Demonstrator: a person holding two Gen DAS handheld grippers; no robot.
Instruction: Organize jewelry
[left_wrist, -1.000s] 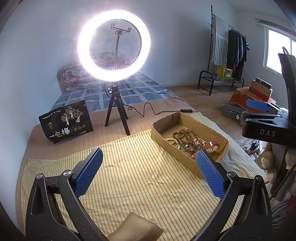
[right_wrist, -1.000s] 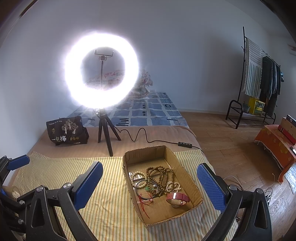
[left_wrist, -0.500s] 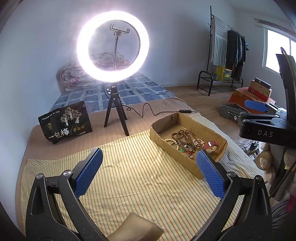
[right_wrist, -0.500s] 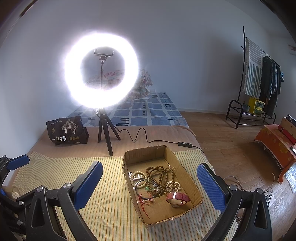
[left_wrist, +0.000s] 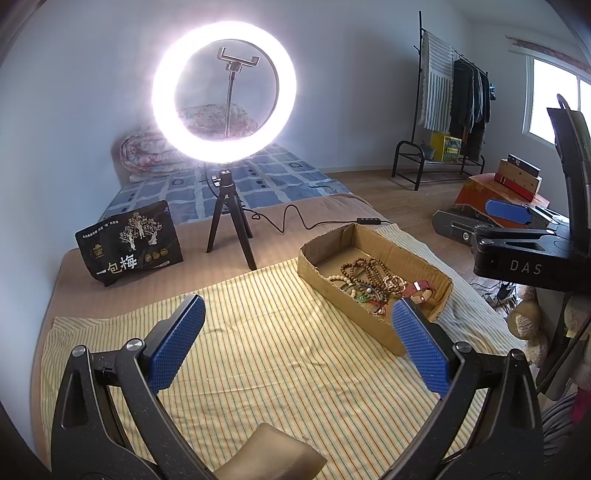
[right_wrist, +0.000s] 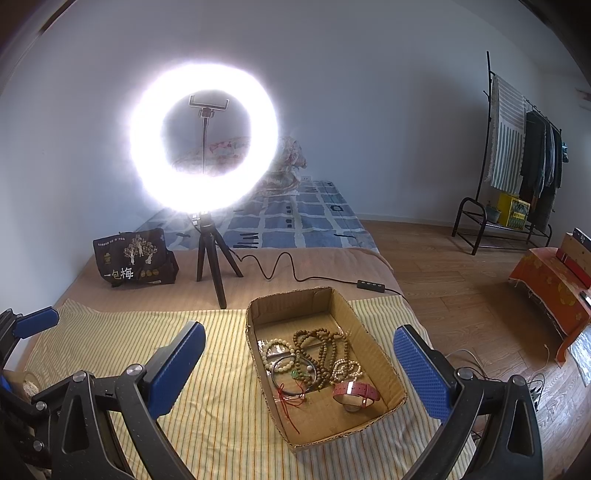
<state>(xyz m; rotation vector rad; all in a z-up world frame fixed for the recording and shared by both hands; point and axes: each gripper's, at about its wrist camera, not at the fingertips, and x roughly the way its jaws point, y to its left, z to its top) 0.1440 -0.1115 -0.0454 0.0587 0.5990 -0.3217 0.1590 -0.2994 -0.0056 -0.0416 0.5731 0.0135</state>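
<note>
A shallow cardboard box (right_wrist: 380, 354) sits on a yellow striped cloth (right_wrist: 221, 424). It holds brown bead strings (right_wrist: 321, 350), pale bead bracelets (right_wrist: 279, 349), a dark bangle, a red cord and a pink-strapped watch (right_wrist: 356, 393). My right gripper (right_wrist: 299, 365) is open and empty, above the box's near half. My left gripper (left_wrist: 295, 345) is open and empty over the cloth, left of the box (left_wrist: 347, 306). A tan rounded object (left_wrist: 269, 458) lies below the left gripper. The right gripper also shows at the right edge of the left wrist view (left_wrist: 509, 214).
A lit ring light on a black tripod (right_wrist: 212, 258) stands behind the cloth, its cable (right_wrist: 295, 273) running right. A black printed bag (right_wrist: 135, 260) stands at the back left. A mattress, a clothes rack (right_wrist: 517, 158) and an orange-covered box (right_wrist: 554, 291) lie beyond.
The left wrist view has shifted slightly; the box and ring light sit a little further left in it. The right gripper has not visibly moved. Both stay open.
</note>
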